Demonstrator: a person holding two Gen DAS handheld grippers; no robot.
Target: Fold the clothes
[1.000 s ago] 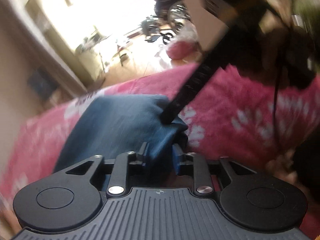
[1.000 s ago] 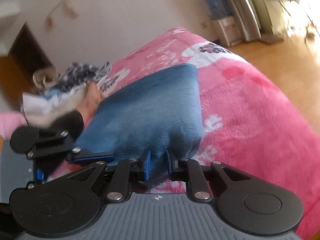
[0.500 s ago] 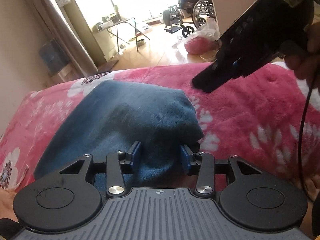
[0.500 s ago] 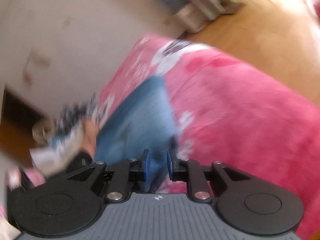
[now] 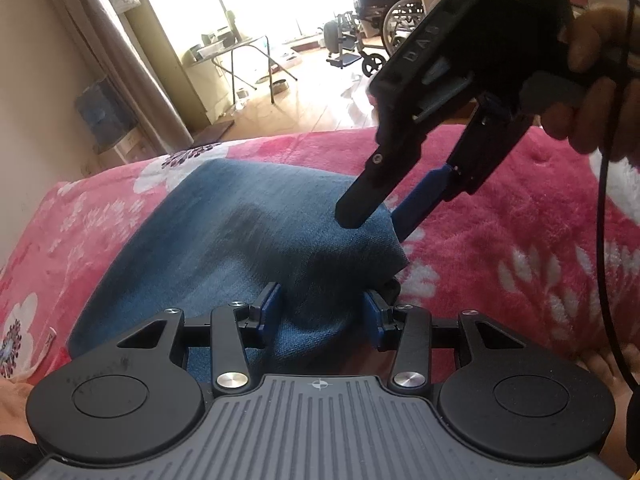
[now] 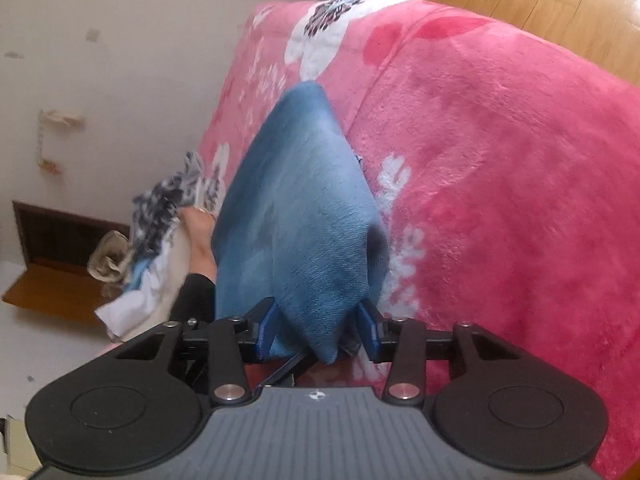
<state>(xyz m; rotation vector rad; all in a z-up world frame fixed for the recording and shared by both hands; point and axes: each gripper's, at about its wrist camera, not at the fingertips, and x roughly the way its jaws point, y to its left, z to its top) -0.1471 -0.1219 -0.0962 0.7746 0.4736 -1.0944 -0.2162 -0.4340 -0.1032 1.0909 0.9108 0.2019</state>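
Note:
Folded blue denim lies on a pink flowered blanket. My left gripper stands open at the denim's near corner; the cloth bulges between its blue pads without being pinched. In the right wrist view the denim runs away from my right gripper. Its jaws are opening, with a corner of the fabric loose between them. From the left wrist view, the right gripper hovers over the denim's far right corner, held by a person's hand.
A pile of patterned and white clothes lies at the blanket's left edge, beside a person's hand and dark sleeve. Past the bed are a wooden floor, a folding table, a wheelchair and a curtain.
Both grippers' jaws have spread and let go of the denim corners they pinched. The right gripper has rolled, so its view is tilted. The denim now rests on the blanket.

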